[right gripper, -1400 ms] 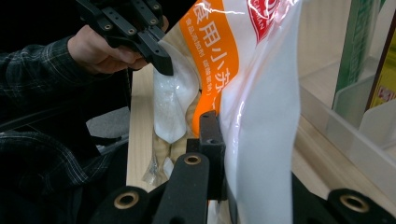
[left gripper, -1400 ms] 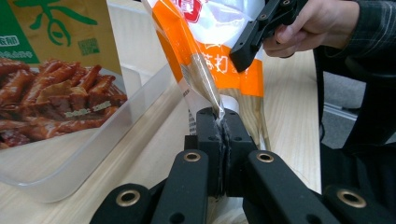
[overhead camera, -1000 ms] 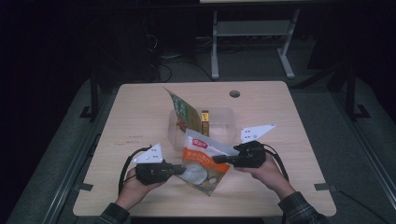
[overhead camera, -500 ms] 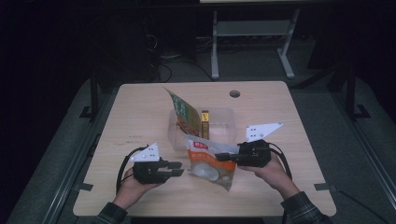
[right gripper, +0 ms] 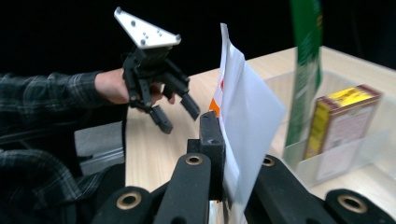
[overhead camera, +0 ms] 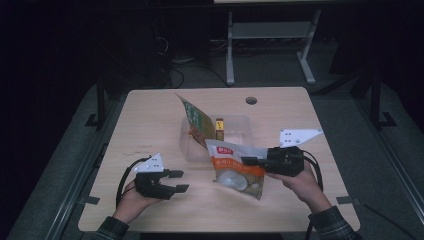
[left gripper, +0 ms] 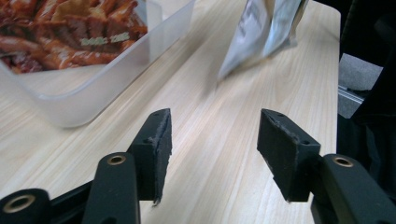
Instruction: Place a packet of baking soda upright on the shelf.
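The right gripper point(overhead camera: 248, 161) is clenched on the upper edge of a pouch point(overhead camera: 235, 170), which hangs in front of the near wall of a clear bin point(overhead camera: 192, 150), near the middle of the table point(overhead camera: 150, 110). In the right gripper view the pouch point(right gripper: 243, 116) stands as a thin white sheet between the two black pads. The pouch is a glossy foil, white and orange in front and silver on the back point(left gripper: 261, 28), and it is a little crumpled.

The left gripper point(overhead camera: 178, 181) is near the front left corner of the table, well apart from the pouch. Its jaws have just been opening, and they stand released with only bare wood between the pads point(left gripper: 156, 144).

The bin is of cloudy transparent plastic with rounded corners. Inside it a green bag point(overhead camera: 196, 120) leans tilted, and a small yellow box point(overhead camera: 219, 128) stands upright beside it. The table is pale wood with fine grain and has a round cable hole point(overhead camera: 251, 100) near the far edge
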Available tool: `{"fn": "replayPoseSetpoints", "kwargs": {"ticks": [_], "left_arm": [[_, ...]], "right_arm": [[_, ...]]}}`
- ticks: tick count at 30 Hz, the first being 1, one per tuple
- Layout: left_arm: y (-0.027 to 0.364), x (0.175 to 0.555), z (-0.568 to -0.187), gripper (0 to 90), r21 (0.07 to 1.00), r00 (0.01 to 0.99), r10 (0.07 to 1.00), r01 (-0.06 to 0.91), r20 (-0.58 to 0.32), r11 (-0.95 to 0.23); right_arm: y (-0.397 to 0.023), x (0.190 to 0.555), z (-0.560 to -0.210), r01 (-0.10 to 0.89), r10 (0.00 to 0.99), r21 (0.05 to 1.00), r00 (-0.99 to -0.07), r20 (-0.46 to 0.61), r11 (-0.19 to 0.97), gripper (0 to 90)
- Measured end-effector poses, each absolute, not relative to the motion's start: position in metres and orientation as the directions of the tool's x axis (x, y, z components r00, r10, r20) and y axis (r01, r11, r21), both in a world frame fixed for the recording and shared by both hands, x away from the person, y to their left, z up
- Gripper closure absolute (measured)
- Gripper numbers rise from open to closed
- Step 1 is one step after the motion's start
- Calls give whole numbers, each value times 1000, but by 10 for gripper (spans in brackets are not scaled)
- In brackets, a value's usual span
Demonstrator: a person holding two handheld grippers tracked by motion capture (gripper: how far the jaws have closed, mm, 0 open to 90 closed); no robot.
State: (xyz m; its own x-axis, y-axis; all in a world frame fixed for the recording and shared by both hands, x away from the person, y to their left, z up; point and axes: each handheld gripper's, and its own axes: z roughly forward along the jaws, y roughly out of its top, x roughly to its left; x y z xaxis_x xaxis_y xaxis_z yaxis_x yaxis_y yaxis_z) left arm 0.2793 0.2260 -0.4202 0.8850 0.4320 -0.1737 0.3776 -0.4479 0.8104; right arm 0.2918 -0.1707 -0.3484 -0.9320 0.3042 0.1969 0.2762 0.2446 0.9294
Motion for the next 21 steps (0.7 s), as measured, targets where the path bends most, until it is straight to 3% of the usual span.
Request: {"fn": "replayPoseSetpoints", "kwargs": {"ticks": [21], "left_arm": [[252,291,-429,279,787,831,531,436,-166,-436]], "right_arm": [[-204,296,-305,280,510,949,-843,171,145,895]]}}
